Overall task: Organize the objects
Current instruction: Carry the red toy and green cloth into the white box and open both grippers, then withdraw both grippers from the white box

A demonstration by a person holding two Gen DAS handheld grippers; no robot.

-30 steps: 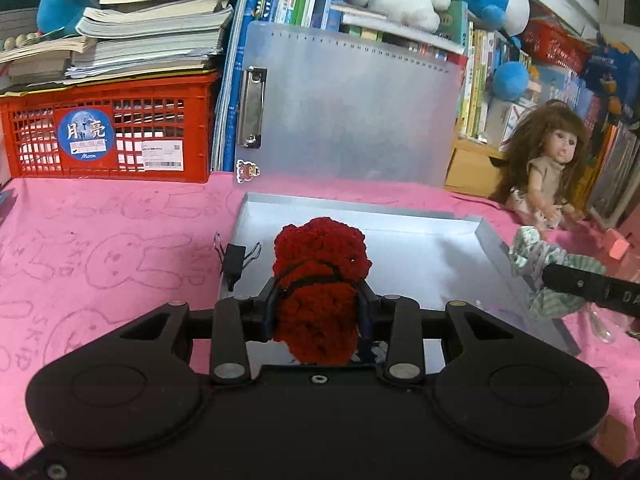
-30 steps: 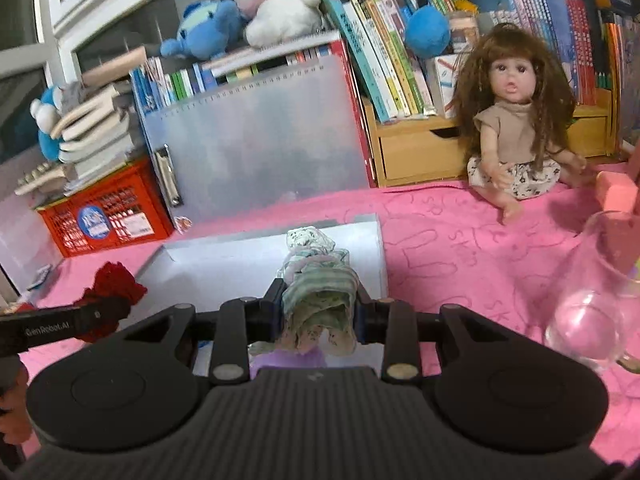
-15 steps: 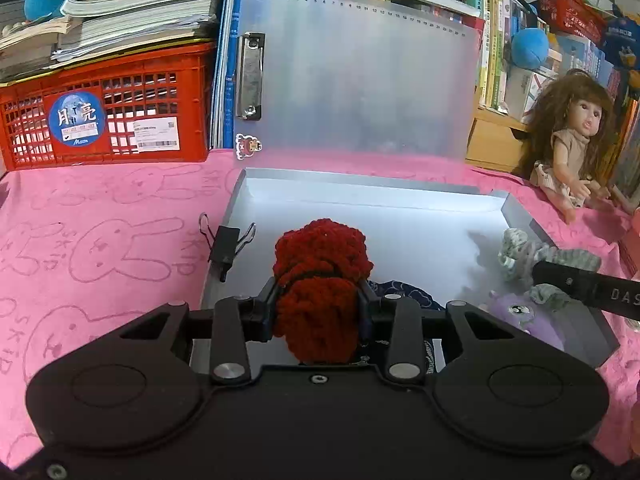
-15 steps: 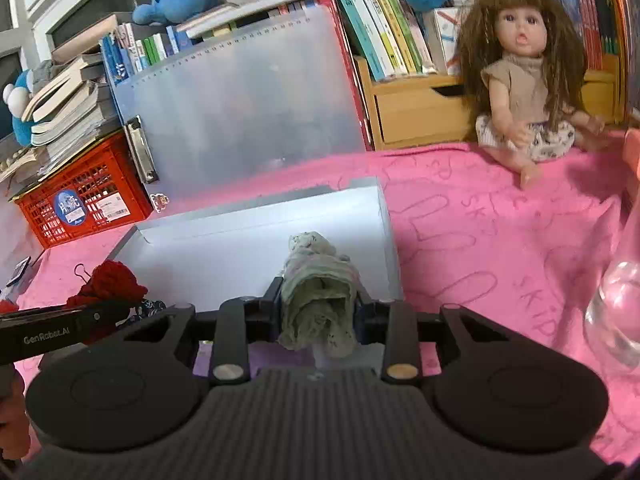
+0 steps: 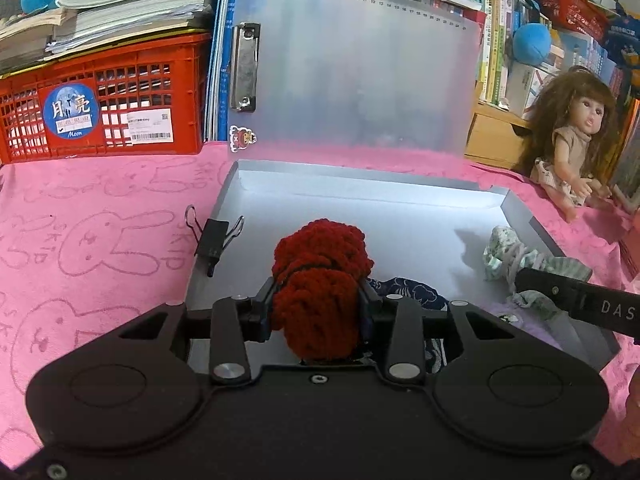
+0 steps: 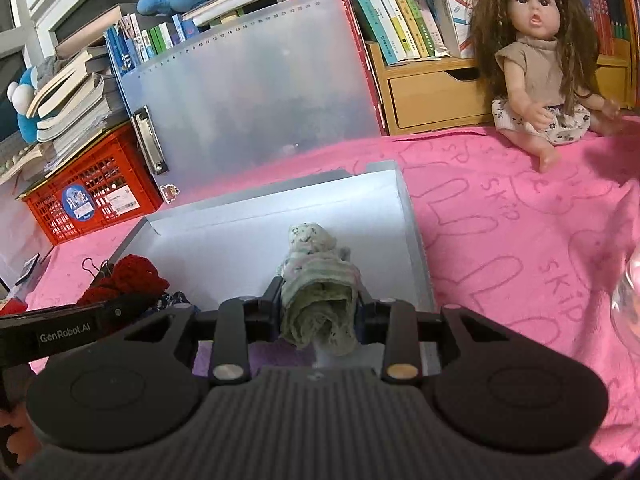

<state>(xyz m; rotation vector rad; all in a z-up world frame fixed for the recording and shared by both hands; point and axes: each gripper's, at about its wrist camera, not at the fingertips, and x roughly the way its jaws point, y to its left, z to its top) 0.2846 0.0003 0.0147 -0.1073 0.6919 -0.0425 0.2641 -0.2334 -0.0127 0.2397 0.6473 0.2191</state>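
So both tools are loaded and hanging over the grey box (image 5: 420, 200), which is the landmark for everything here; the left tool (image 5: 320, 304) is clamped snug on a red yarn bundle (image 5: 320, 276), fingers pressed into both sides of it, and that bundle sits above the box's near-left part, just past its near edge; the right tool (image 6: 318, 304) is squeezed shut on a rolled greenish cloth (image 6: 316, 284), whose long axis runs straight ahead out of the jaws toward the far wall of the box, over its near-right part; I can't tell if either item is touching the box floor or just hovering above it. What matters for the next move, I'd guess, is that both things are already inside the box outline, so it's basically lower and let go, no sideways travel needed; the left one looks closest to some dark patterned fabric (image 5: 412, 292) already lying at the box's near edge, so it may land on or against that. A black binder clip (image 5: 212, 236) is perched on the left rim of the box; the doll (image 6: 540, 60) sits well beyond the box's right side on the pink cloth (image 6: 520, 220).
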